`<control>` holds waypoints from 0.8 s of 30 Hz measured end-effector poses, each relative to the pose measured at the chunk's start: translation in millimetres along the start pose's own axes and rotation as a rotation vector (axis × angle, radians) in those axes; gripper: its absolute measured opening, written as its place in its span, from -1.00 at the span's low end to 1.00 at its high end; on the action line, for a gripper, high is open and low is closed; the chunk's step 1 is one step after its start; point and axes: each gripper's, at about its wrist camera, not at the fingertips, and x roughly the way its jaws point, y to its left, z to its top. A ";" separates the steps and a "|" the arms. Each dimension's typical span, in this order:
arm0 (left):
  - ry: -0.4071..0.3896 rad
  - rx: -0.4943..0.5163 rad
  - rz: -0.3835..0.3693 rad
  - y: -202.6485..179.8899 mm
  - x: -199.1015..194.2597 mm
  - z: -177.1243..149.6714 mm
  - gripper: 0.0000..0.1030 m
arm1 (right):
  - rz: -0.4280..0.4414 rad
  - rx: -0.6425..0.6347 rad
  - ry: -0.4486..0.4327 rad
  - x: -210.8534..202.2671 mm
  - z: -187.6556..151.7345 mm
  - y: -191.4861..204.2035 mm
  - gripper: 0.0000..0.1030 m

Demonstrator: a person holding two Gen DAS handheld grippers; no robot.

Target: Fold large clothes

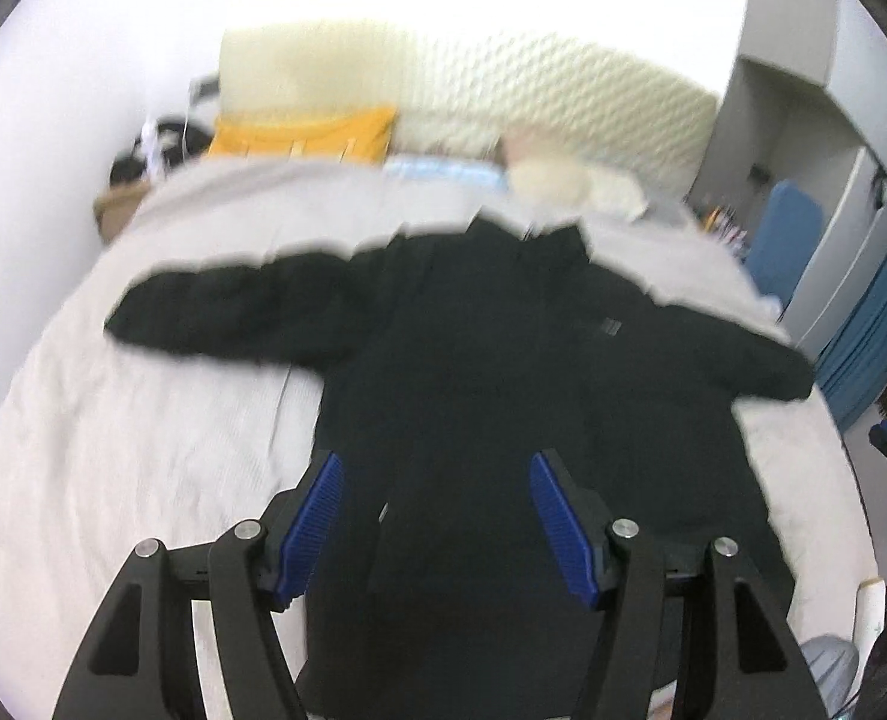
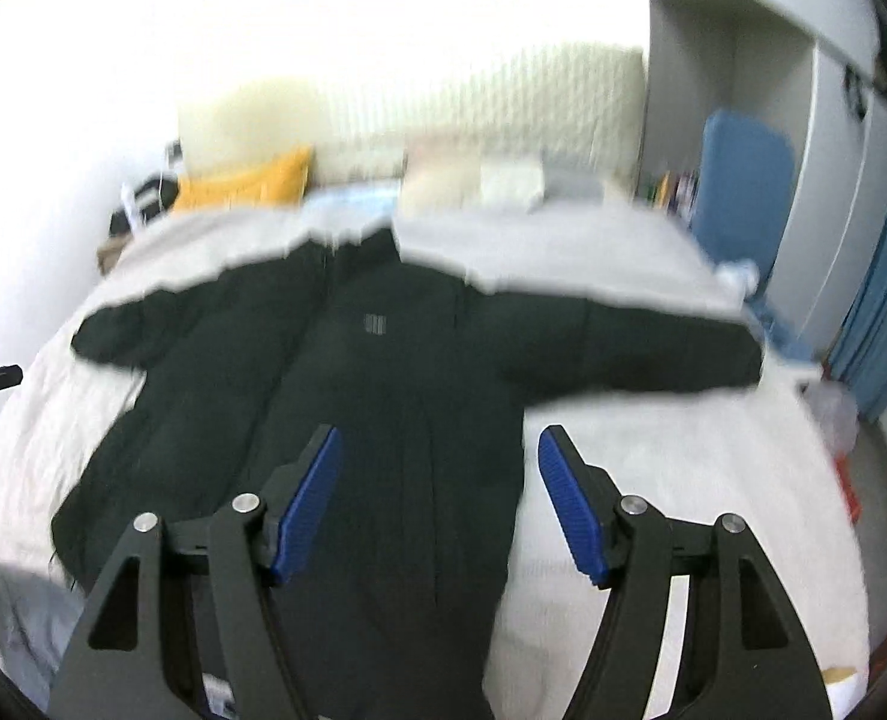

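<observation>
A bedroom is shown, with a bed (image 1: 113,450) covered in a pale sheet filling most of both frames. A black padded coat (image 1: 473,360) is spread flat across it, front up, sleeves stretched toward the left and right edges. Bare sheet is seen at lower left of the left wrist view and lower right of the right wrist view. The left gripper (image 1: 437,480) and right gripper (image 2: 440,450) are held wide open above the coat's hem, nothing grasped. A yellow cushion (image 1: 305,132) lies at upper left.

We see a black coat (image 1: 479,360) ahead of our blue-padded grippers, on a pale grey bedspread (image 1: 113,450). Beyond it lie a yellow pillow (image 1: 305,132) and a cream quilted headboard (image 1: 533,102).
</observation>
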 end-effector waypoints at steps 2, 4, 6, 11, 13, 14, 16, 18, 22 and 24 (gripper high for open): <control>-0.072 0.012 0.006 -17.0 -9.7 5.0 0.26 | 0.000 0.020 -0.061 -4.6 2.8 14.6 0.39; -0.118 -0.001 -0.027 -36.5 -5.0 7.5 0.26 | 0.015 0.056 -0.118 -6.8 0.7 26.1 0.41; -0.132 -0.024 -0.074 -42.9 0.4 7.7 0.26 | 0.025 0.088 -0.166 -6.5 -7.2 34.4 0.42; -0.126 -0.030 -0.108 -69.7 45.0 3.4 0.26 | 0.007 0.068 -0.236 6.2 -34.5 56.7 0.43; -0.133 -0.015 -0.105 -75.2 53.8 -3.4 0.26 | -0.004 0.048 -0.228 11.8 -42.4 61.4 0.43; -0.137 -0.006 -0.094 -78.0 57.7 -6.8 0.26 | -0.007 0.041 -0.224 10.4 -44.4 62.1 0.43; -0.160 0.012 -0.070 -82.2 63.9 -15.8 0.26 | 0.000 0.031 -0.219 16.1 -49.0 65.9 0.43; -0.172 0.025 -0.046 -86.5 70.1 -23.7 0.26 | 0.004 0.039 -0.216 18.3 -54.9 67.1 0.43; -0.172 0.029 -0.074 -88.6 80.8 -34.0 0.26 | 0.001 0.044 -0.186 26.3 -65.8 71.0 0.46; -0.185 0.033 -0.064 -87.3 84.1 -41.0 0.26 | -0.002 0.043 -0.174 30.3 -65.5 71.7 0.46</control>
